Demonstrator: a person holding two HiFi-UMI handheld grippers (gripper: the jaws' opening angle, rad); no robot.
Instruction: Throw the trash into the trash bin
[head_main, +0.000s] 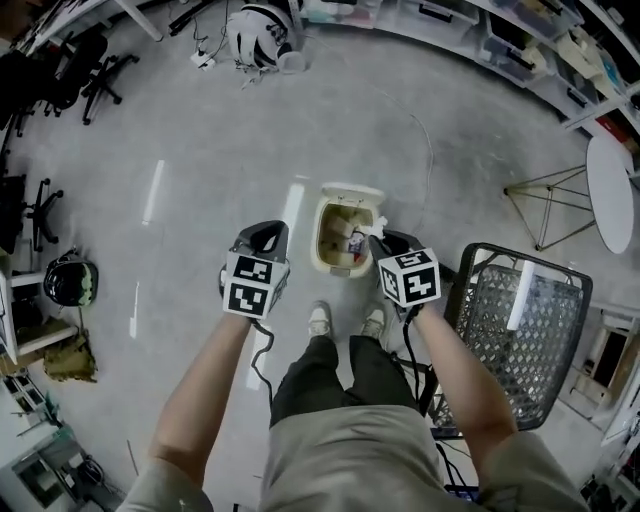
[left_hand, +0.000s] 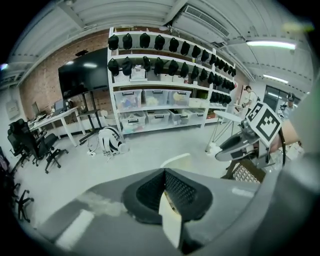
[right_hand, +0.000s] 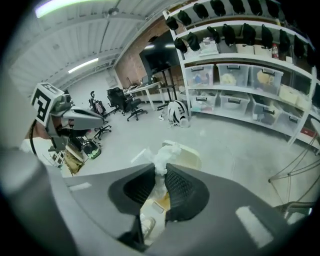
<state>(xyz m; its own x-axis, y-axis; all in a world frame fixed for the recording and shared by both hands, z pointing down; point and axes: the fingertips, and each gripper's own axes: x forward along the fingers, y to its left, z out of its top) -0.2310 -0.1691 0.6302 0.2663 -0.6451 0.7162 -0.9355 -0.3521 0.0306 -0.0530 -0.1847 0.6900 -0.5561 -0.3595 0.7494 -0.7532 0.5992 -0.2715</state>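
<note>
A cream trash bin (head_main: 330, 245) stands open on the grey floor just ahead of the person's feet, with some rubbish inside. My right gripper (head_main: 378, 240) hangs over the bin's right rim, shut on a crumpled white piece of trash (right_hand: 163, 154) that sticks out past its pads. The bin (right_hand: 190, 156) shows just beyond those jaws. My left gripper (head_main: 265, 235) hovers left of the bin with its pads (left_hand: 172, 187) meeting and nothing seen between them. The bin's pale lid (left_hand: 176, 160) lies past them.
A black mesh cart (head_main: 520, 320) stands close on the right, beside a white round table (head_main: 610, 190) and a wire-frame stool (head_main: 545, 200). Office chairs (head_main: 95, 70) and a helmet (head_main: 70, 282) line the left. A white bag (head_main: 260, 35) lies far ahead by the shelves.
</note>
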